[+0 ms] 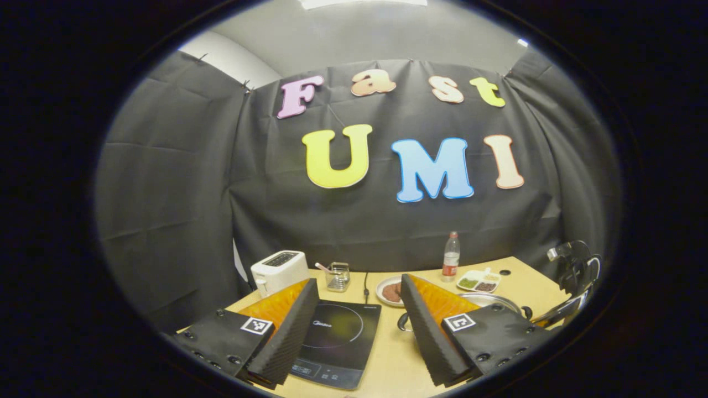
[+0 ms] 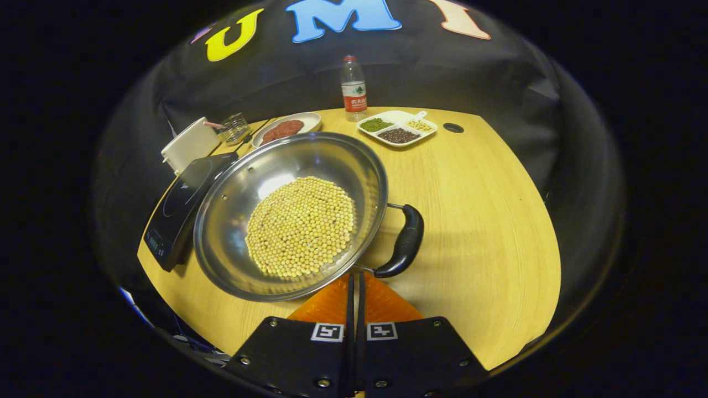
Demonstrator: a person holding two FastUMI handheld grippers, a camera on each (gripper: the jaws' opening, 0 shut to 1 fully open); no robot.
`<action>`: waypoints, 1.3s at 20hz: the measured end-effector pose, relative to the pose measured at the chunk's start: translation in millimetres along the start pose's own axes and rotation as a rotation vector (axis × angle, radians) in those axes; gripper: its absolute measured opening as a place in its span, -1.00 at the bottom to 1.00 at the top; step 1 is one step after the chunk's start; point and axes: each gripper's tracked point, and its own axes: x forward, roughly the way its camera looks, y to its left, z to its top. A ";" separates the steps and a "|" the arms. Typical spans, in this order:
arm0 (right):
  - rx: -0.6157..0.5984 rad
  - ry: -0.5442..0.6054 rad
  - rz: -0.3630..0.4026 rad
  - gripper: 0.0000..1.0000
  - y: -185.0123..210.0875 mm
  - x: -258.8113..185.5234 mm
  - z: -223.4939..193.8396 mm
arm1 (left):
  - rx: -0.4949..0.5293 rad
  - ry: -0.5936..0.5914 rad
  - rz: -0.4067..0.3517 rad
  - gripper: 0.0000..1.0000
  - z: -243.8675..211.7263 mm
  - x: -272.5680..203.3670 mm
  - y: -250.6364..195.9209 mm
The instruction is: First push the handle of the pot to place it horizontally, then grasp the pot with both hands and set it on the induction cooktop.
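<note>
The left claw (image 1: 359, 331) has 2 wedge-shaped fingers (image 1: 428, 331) with ribbed inner faces, mounted on dark flat plates. Each plate carries a square white tag with a black pattern and several round screws. The right claw (image 2: 354, 290) shows 2 similar dark plates, each with 1 such tag and screws near the edges.

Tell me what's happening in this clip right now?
A person holds a gripper in each hand over a wooden table. The right gripper, jaws closed, sits at the near rim of a steel pot holding beans, close to its black handle. The left gripper hangs open above the induction cooktop. The pot sits on the table beside the cooktop, not yet on it.
</note>
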 end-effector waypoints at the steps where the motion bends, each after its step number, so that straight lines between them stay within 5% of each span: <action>1: 0.011 -0.004 -0.018 -0.97 -8.3 3.4 3.4 | 0.000 0.017 -0.011 1.00 -8.3 3.7 -8.2; 9: 0.043 -0.049 -0.040 -0.92 -35.5 22.5 33.9 | -0.004 0.162 -0.083 1.00 -90.3 53.1 -70.4; 10: 0.043 -0.055 -0.038 -0.92 -35.8 21.0 35.2 | -0.009 0.179 -0.093 0.84 -99.8 59.3 -77.4; 13: 0.016 -0.106 -0.065 -0.92 -42.1 9.4 39.5 | -0.011 0.223 -0.108 0.94 -121.9 77.4 -89.6; 14: 0.013 -0.152 -0.070 -0.84 -44.0 2.0 48.7 | -0.010 0.236 -0.119 0.94 -127.3 83.5 -92.5; 17: 0.042 -0.279 -0.067 0.73 -44.6 -12.6 73.3 | -0.020 0.267 -0.137 0.94 -145.2 103.0 -98.7; 19: 0.062 -0.302 -0.056 0.97 -43.7 -11.2 78.8 | -0.020 0.304 -0.147 0.95 -161.2 114.7 -102.3; 26: 0.061 -0.294 -0.035 0.97 -29.7 17.2 87.4 | 0.019 0.406 -0.163 0.95 -205.1 148.0 -112.7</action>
